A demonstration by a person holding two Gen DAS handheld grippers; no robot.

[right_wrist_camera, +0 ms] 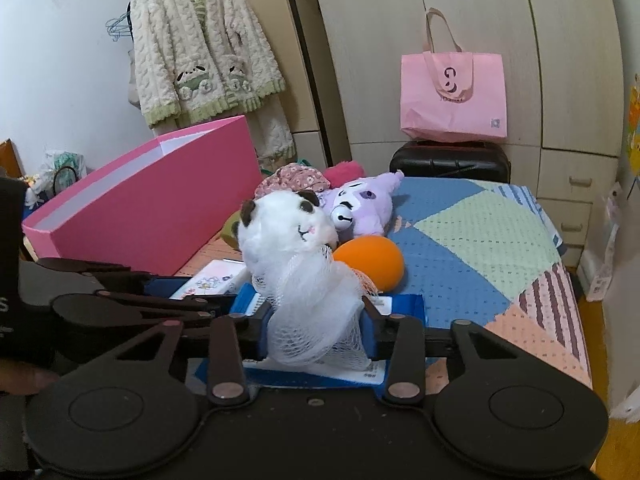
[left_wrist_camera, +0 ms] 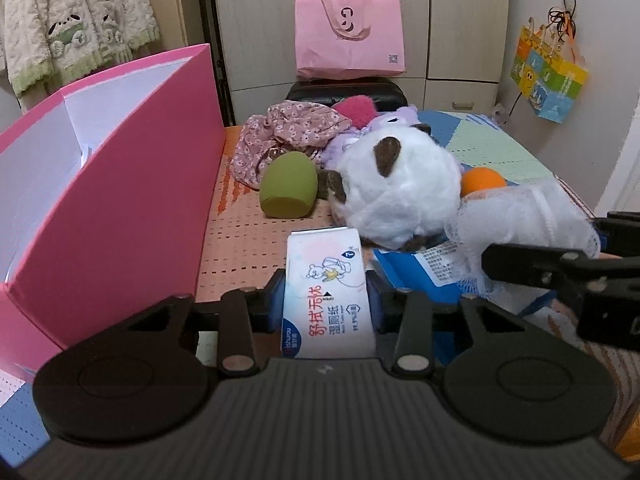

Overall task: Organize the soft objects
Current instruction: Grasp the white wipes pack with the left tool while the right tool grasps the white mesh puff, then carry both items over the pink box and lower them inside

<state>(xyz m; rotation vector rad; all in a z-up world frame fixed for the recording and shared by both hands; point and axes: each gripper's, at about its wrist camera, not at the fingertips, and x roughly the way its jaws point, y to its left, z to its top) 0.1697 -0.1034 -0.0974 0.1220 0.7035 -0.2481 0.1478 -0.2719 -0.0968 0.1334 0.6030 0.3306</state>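
Observation:
My left gripper point(left_wrist_camera: 325, 298) is shut on a white wet-wipes pack point(left_wrist_camera: 326, 280) with red lettering, just above the bed. My right gripper point(right_wrist_camera: 316, 322) is shut on a white mesh bath puff point(right_wrist_camera: 316, 312), which also shows at the right of the left wrist view point(left_wrist_camera: 520, 220). A white plush cat point(left_wrist_camera: 400, 184) with brown ears lies just ahead of both, also in the right wrist view point(right_wrist_camera: 288, 224). An open pink box point(left_wrist_camera: 120, 184) stands to the left. A green foam egg point(left_wrist_camera: 286, 186), an orange foam egg point(right_wrist_camera: 370, 258), a purple plush point(right_wrist_camera: 366, 206) and a floral cloth point(left_wrist_camera: 288, 136) lie behind.
A blue flat pack point(right_wrist_camera: 404, 306) lies under the right gripper. The bed has a patchwork knit cover point(right_wrist_camera: 472, 248). A pink tote bag point(right_wrist_camera: 454, 96) sits on a black stool point(right_wrist_camera: 450, 164) beyond the bed. A fleece jacket point(right_wrist_camera: 200, 48) hangs on the wall.

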